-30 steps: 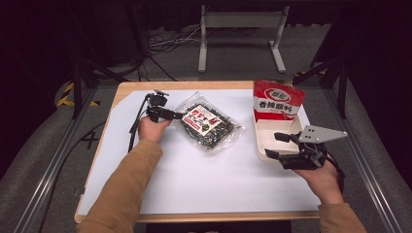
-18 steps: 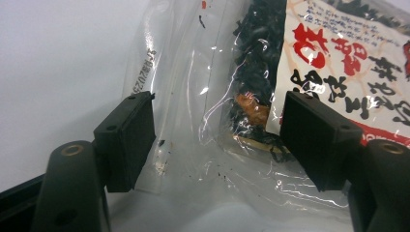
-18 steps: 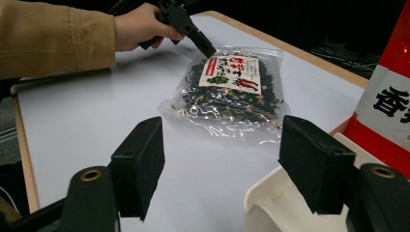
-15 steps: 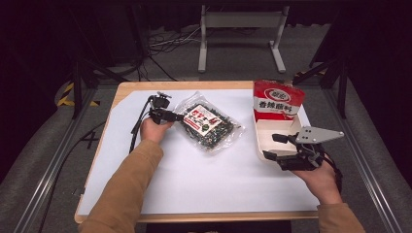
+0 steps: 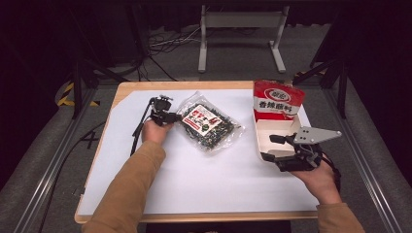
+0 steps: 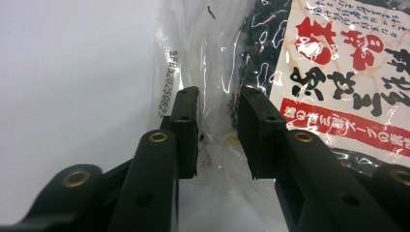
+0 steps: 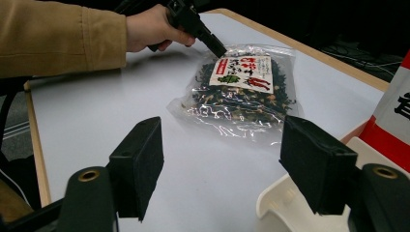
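Note:
A clear bag of dark dried seaweed mix [image 5: 209,127] with a white and red label lies flat on the white table top. My left gripper [image 5: 179,118] is at its left edge. In the left gripper view the gripper [image 6: 217,96] has its jaws narrowed either side of the bag's [image 6: 338,72] clear sealed edge, with a gap still showing between the pads. My right gripper [image 5: 268,147] stands wide open at the near end of a white tray [image 5: 272,124]. In the right gripper view, nothing lies between that gripper's [image 7: 220,128] jaws, and the bag [image 7: 241,87] lies farther off.
A red and white packet [image 5: 278,101] stands upright at the far end of the white tray [image 7: 275,198]. The table's wooden rim [image 5: 194,85] runs along the back. A metal stand [image 5: 240,29] and cables are on the floor beyond.
The bag has shifted and turned slightly at the left gripper's end. The right gripper has barely moved beside the tray.

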The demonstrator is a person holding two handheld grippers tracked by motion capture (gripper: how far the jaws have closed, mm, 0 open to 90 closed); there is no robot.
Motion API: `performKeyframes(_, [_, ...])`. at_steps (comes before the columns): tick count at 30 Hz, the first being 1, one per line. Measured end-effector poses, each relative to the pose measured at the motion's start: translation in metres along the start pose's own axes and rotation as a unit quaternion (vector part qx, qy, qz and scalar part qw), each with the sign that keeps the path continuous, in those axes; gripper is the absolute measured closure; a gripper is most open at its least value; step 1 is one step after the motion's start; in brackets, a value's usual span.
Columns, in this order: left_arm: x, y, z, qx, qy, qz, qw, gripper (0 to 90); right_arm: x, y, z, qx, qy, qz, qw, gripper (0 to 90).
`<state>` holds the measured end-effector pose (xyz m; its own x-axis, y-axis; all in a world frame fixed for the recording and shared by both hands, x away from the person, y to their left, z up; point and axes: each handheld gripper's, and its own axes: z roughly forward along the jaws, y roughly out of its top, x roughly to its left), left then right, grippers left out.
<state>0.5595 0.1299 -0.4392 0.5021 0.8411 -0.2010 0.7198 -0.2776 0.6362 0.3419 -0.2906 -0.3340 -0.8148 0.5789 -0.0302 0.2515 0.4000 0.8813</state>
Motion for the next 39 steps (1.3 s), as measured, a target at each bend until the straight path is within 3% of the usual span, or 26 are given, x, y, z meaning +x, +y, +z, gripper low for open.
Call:
performKeyframes(7, [0.000,0.001,0.000,0.006,0.005,0.002,1.0000,78.4,-0.002,-0.001,0.002,0.002,0.002,0.004,1.0000,30.9])
performKeyframes(13, [0.006,0.000,-0.002,0.000,-0.022,-0.020,0.9996,85.2,-0.002,-0.002,0.005,0.006,0.002,0.006,1.0000,31.0])
performKeyframes(15, [0.003,0.001,-0.003,0.002,-0.014,-0.015,0.9998,87.8,-0.002,-0.002,0.005,0.006,0.002,0.006,1.0000,31.2])
performKeyframes(19, [0.004,0.002,-0.007,0.000,-0.024,-0.011,0.9997,88.4,-0.001,-0.002,0.004,0.004,0.003,0.008,1.0000,32.6])
performKeyframes(21, [0.003,0.003,-0.012,0.001,-0.021,0.001,0.9998,88.5,-0.001,-0.002,0.004,0.004,0.003,0.008,1.0000,32.9])
performKeyframes(27, [-0.005,0.007,-0.035,-0.034,-0.025,0.019,0.9989,88.6,0.001,0.000,0.002,0.000,-0.003,0.006,1.0000,33.7])
performKeyframes(29, [-0.010,0.009,-0.050,-0.054,-0.027,0.038,0.9975,88.5,0.002,0.001,0.002,-0.001,-0.004,0.004,1.0000,33.7])
performKeyframes(35, [-0.020,0.010,-0.073,-0.089,-0.028,0.053,0.9943,88.6,0.001,0.001,0.003,0.000,-0.005,0.003,1.0000,33.4])
performKeyframes(39, [-0.034,0.011,-0.098,-0.125,-0.027,0.088,0.9879,88.5,0.001,0.001,0.002,-0.002,-0.006,0.003,1.0000,33.4])
